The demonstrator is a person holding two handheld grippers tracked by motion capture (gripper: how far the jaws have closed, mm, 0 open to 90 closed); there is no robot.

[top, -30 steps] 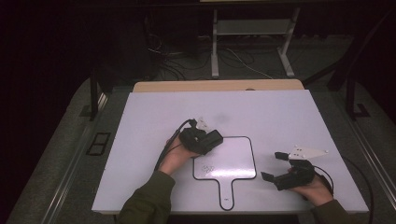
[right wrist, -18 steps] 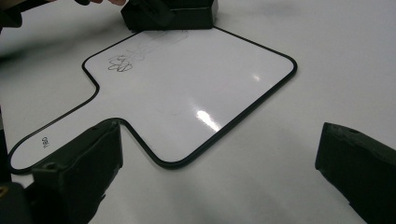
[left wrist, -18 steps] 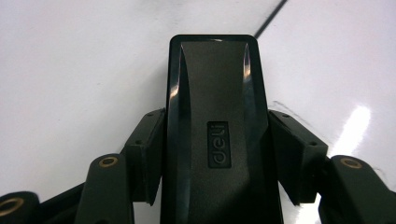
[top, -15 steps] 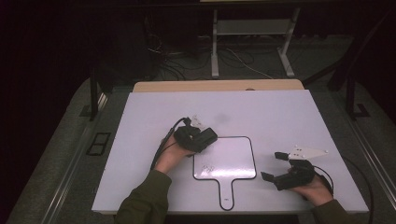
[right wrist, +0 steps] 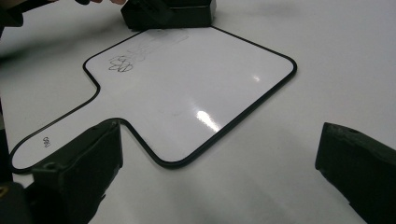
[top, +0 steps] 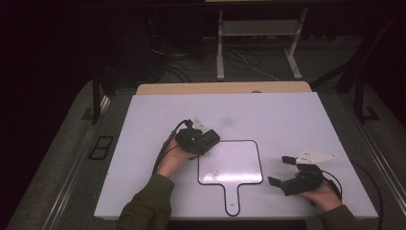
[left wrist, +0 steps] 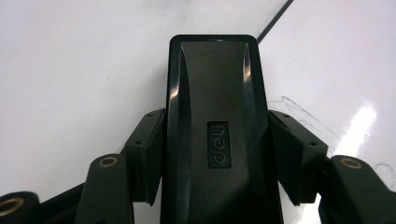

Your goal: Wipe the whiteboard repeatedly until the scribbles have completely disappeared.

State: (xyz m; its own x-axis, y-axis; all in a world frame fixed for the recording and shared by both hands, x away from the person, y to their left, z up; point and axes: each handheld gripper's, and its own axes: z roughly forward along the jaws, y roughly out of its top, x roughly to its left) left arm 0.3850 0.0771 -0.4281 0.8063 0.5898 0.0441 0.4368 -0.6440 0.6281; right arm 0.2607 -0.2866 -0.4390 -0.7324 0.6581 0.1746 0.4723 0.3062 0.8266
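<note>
Table [top: 143,143]: eraser [left wrist: 218,116] shifted off whiteboard [top: 234,163] corner.

A dim lab or recording room: a bare white surface [top: 287,115] stands on grey carpet [top: 62,158], loose cables [top: 239,62] trail over the far floor around a metal stand [top: 258,33], and black frame legs [top: 98,91] flank both sides.

High view set above the near edge, looking forward and down over the whole bench [top: 287,115], left gripper view pressed close on a black eraser [left wrist: 217,140], right gripper view low, facing the whiteboard [right wrist: 196,93] also seen lower centre from above.
</note>
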